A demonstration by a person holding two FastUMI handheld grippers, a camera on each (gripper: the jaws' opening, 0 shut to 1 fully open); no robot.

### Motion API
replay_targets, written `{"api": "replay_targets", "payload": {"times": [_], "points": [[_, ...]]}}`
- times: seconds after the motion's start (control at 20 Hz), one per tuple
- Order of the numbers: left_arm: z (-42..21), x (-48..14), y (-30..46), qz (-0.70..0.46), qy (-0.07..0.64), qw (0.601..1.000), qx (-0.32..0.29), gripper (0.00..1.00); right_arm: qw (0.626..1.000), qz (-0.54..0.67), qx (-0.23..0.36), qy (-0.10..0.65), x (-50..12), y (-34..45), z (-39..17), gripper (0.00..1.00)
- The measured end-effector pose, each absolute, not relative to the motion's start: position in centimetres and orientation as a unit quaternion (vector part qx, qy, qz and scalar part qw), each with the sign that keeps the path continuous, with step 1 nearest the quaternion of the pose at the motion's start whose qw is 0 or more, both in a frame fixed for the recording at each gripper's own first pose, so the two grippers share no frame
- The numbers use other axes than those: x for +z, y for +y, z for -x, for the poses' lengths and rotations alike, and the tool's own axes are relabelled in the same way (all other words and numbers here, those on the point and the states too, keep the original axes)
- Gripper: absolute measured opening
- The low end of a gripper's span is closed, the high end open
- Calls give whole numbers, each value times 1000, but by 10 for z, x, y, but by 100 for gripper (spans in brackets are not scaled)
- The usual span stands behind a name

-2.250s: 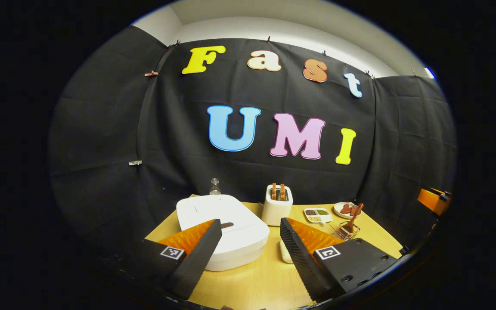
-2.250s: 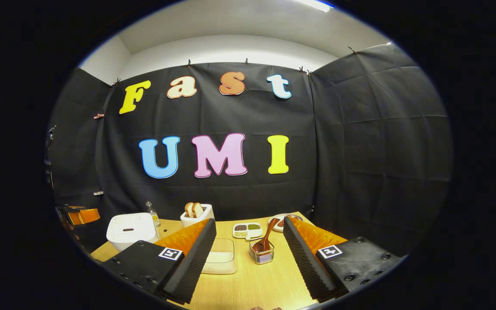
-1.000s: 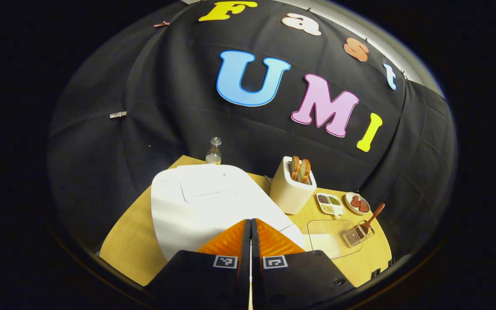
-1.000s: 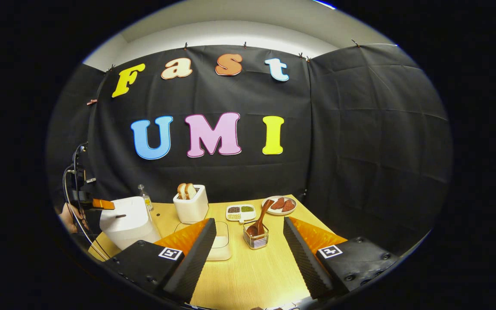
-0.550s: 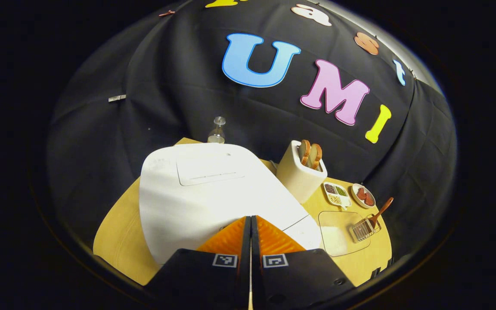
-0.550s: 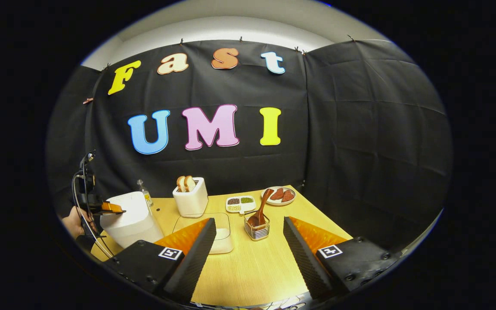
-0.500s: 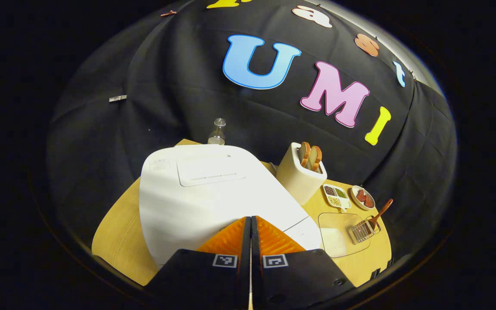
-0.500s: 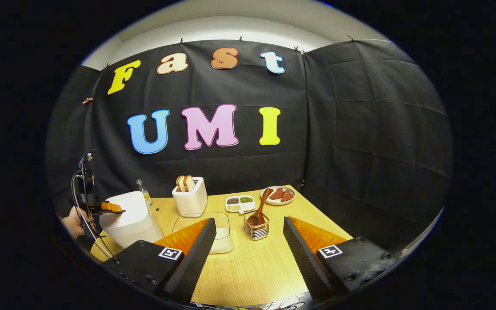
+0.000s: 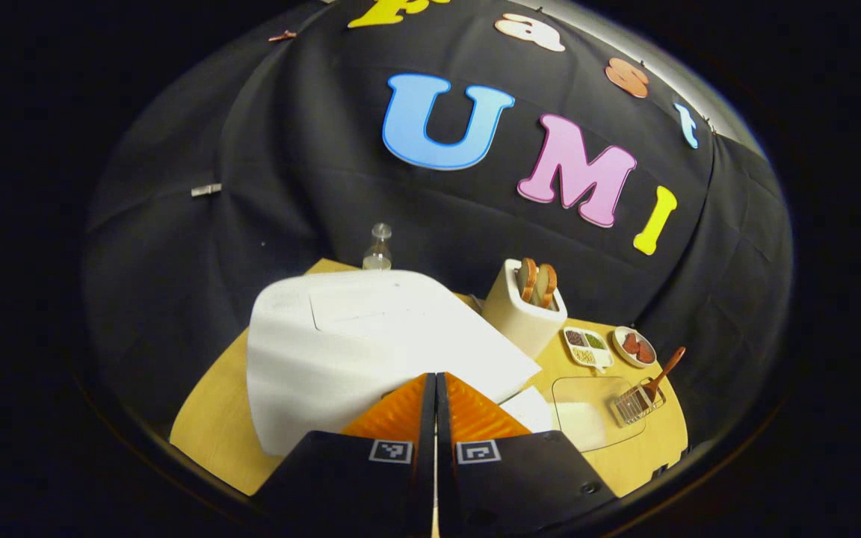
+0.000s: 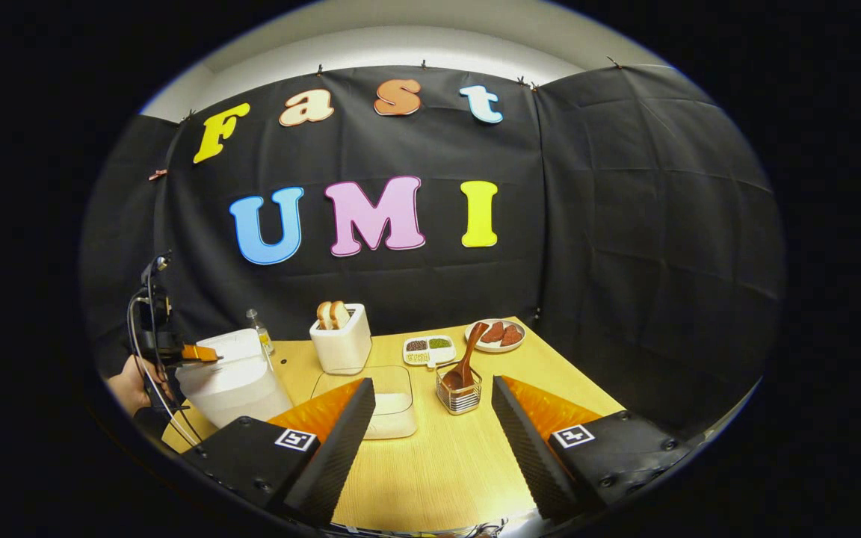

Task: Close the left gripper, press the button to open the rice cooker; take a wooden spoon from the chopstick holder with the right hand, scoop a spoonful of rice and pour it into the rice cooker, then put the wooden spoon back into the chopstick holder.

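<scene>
A: Where is the left tool (image 9: pixel 434 385)?

B: Its two fingers are pressed flat together with nothing between them. The tips sit right at the front edge of the white rice cooker (image 9: pixel 356 336). I cannot see the button under them. The lid looks lifted a little at the front, with a gap showing just right of the tips.

A: And the right tool (image 10: pixel 434 407)?

B: Its fingers are spread wide apart and hold nothing. It hangs above the desk (image 10: pixel 438 471).

A: Where is the wooden spoon (image 10: pixel 468 355)?

B: Straight ahead of the right tool, a bit past its tips. It stands tilted in the wire chopstick holder (image 10: pixel 460 396), handle leaning up and to the right.

A: And the rice?

B: In a clear rice box (image 10: pixel 389 403), just ahead of that tool's left finger. The finger hides the box's near corner.

A: Can the right tool see the other one?

B: Yes, far off to its left, a hand (image 10: pixel 131 388) holds it at the rice cooker.
</scene>
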State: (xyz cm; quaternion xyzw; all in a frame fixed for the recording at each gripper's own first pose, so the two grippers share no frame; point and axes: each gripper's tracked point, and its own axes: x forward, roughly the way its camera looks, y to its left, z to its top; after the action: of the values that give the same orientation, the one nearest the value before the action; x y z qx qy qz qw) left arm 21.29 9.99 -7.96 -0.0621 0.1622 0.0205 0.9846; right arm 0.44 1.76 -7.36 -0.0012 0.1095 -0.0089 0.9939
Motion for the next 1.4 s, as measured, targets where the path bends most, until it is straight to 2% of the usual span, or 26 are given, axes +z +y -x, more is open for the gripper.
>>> {"api": "replay_targets", "payload": {"times": [0.2, 0.25, 0.3, 0.75, 0.85, 1.15, 1.25, 1.4], "points": [[-199, -27, 94, 56, 113, 992, 13, 8, 994, -3, -1, 111, -75, 16, -15, 98], [-189, -20, 88, 60, 110, 992, 9, 4, 994, -4, 2, 111, -75, 16, -17, 98], [-182, -15, 87, 59, 105, 993, 9, 7, 994, -3, 6, 110, -75, 15, -20, 98], [-108, -32, 59, 78, 115, 989, 43, 9, 992, -10, 39, 120, -78, -6, -83, 99], [-99, -39, 50, 92, 123, 987, 53, 12, 991, -14, 49, 126, -83, -11, -100, 98], [-82, -47, 26, 82, 127, 984, 99, 29, 981, -25, 77, 179, -132, -19, -151, 99], [-78, -47, 13, 84, 118, 984, 101, 45, 977, -25, 88, 194, -143, -21, -166, 99], [-70, -57, -1, 77, 122, 983, 117, 97, 971, -34, 101, 214, -164, -27, -191, 98]]}}
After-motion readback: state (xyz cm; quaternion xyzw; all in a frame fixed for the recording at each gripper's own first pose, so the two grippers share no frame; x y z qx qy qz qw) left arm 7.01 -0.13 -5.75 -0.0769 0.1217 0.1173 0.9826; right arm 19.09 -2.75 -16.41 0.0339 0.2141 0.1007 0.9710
